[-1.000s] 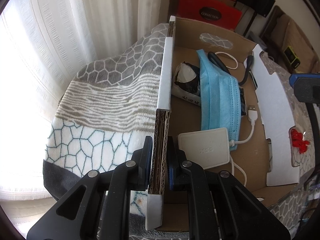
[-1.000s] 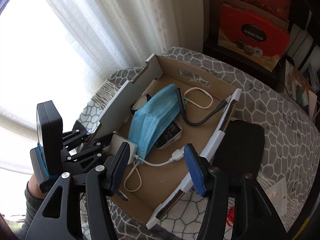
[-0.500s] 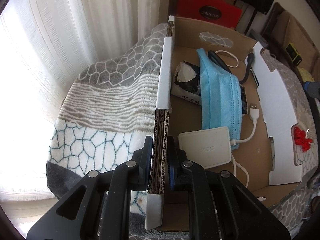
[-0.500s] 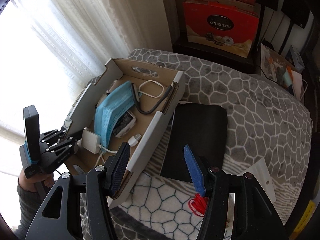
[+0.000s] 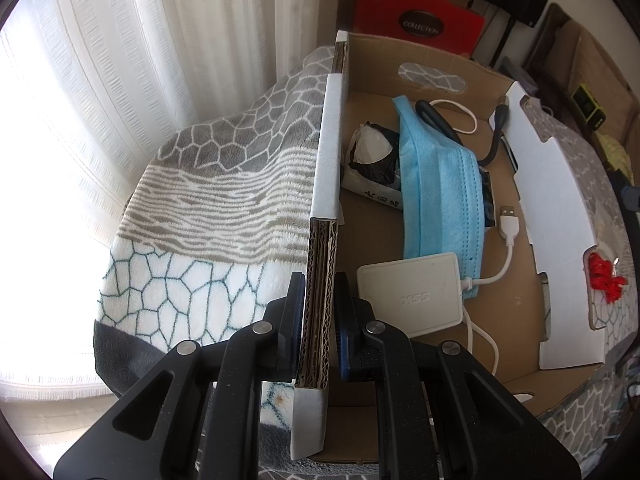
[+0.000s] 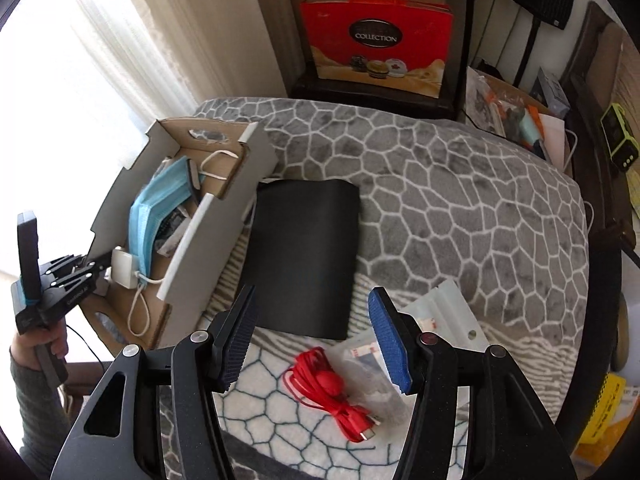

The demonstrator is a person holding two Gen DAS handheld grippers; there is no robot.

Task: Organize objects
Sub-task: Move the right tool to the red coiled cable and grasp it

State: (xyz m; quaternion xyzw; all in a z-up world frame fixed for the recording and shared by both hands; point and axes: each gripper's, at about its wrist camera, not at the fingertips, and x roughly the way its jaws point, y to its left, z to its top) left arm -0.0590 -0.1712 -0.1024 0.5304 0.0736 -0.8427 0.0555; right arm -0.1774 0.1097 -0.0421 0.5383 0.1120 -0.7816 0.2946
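Change from a second ago: the right gripper (image 6: 314, 338) has swung off the cardboard box (image 5: 436, 60) and now hangs over the patterned blanket (image 6: 460, 200); its jaws have just been opening and stand wide with nothing between them, a red cable (image 6: 332, 392) lying on the blanket below the gap. The box and the left gripper (image 5: 318, 312) sit as they did.
Blanket: grey and white cracked-stone pattern; on it rest the box, a flat black pad (image 6: 304, 256) just beside the box's right wall, the red cable and a clear plastic bag (image 6: 440, 320) partly under the right finger.
Cardboard box: open top, white outside, brown inside, an oval handle hole in the far wall.
Box contents: a blue face mask (image 5: 440, 184) draped over a dark packet (image 5: 372, 160); a white charger (image 5: 412, 296) at the near end, touching the mask, with a white USB cable (image 5: 508, 224); a black flexible cable (image 5: 496, 128) and a white loop of cord (image 5: 460, 116) toward the far wall.
Left gripper: fingers pinched shut on the near end of the box's left wall, one pad on each face; a person's hand (image 6: 44, 344) holds it.
Writing: "COLLECTION" on the red gift bag (image 6: 376, 40) behind the blanket; faint "XSS" on the charger; the print on the packet is too small to read.
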